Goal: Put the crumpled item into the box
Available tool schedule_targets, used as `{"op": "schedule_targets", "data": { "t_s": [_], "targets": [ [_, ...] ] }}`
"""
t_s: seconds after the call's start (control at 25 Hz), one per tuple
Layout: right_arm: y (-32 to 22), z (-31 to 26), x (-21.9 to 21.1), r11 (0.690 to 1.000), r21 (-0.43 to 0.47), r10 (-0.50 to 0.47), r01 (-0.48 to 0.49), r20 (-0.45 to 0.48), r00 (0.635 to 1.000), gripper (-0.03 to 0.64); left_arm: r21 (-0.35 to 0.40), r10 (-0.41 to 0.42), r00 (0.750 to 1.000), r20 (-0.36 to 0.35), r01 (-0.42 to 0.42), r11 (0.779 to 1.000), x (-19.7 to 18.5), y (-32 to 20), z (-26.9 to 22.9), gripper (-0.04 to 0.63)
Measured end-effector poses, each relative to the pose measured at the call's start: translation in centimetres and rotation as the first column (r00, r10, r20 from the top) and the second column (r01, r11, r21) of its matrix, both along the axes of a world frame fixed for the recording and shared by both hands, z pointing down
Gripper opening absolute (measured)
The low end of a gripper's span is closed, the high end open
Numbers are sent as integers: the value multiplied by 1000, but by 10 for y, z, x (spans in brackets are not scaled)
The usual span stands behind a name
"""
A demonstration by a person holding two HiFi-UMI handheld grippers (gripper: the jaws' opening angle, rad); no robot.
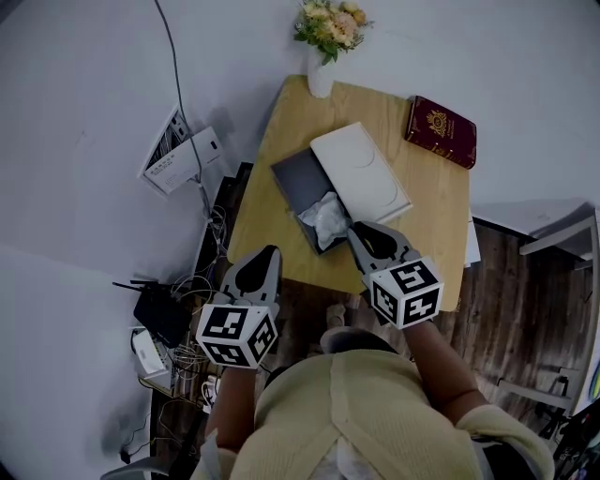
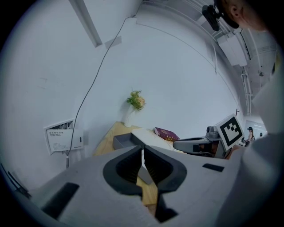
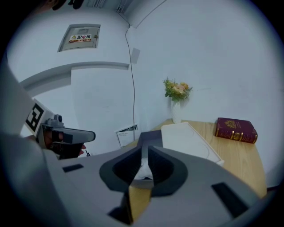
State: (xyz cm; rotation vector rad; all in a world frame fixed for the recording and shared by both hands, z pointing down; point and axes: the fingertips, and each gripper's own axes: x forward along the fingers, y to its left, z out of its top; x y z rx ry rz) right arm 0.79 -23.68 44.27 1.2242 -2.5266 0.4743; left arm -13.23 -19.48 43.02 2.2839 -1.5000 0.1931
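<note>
As seen from the head view, noted a small wooden surface [image 1: 441,234] set against a white wall [image 3: 213,57].

- Far edge: white vase [image 1: 320,75] with flowers [image 1: 330,25].
- Far right: red book [image 1: 441,131], lying flat.
- Centre: open grey box [image 1: 292,178], with white lid [image 1: 361,173] lying flat against its right side.
- Crumple [image 1: 323,217] inside box, at near end.
- Right of surface: dark plank floor [image 1: 534,309].
- Left of surface: white panel [image 1: 178,155] on wall. Lower down, black device [image 1: 161,314] and tangle of cables [image 1: 192,356].
- Bottom of view: person's cream top [image 1: 356,403].

Right gripper [image 1: 356,228]:
- Over near end of lid, tips just beside crumple.
- Jaws nearly together, only a thin slit left.
- Crumple showing through slit in right gripper view; no clamping on it seen.

Left gripper [image 1: 272,249]:
- At near-left edge of surface, apart from box.
- Jaws together, bare wood showing through slit in left gripper view, nothing held.
</note>
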Motion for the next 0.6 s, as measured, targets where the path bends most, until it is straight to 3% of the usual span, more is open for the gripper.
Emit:
{"op": "schedule_targets", "data": {
  "t_s": [0.6],
  "targets": [
    [26,7,22,997,-17,71,-72,-25,997,44,-24,51,999,-16,-51,998,13,15,10,34]
  ]
}}
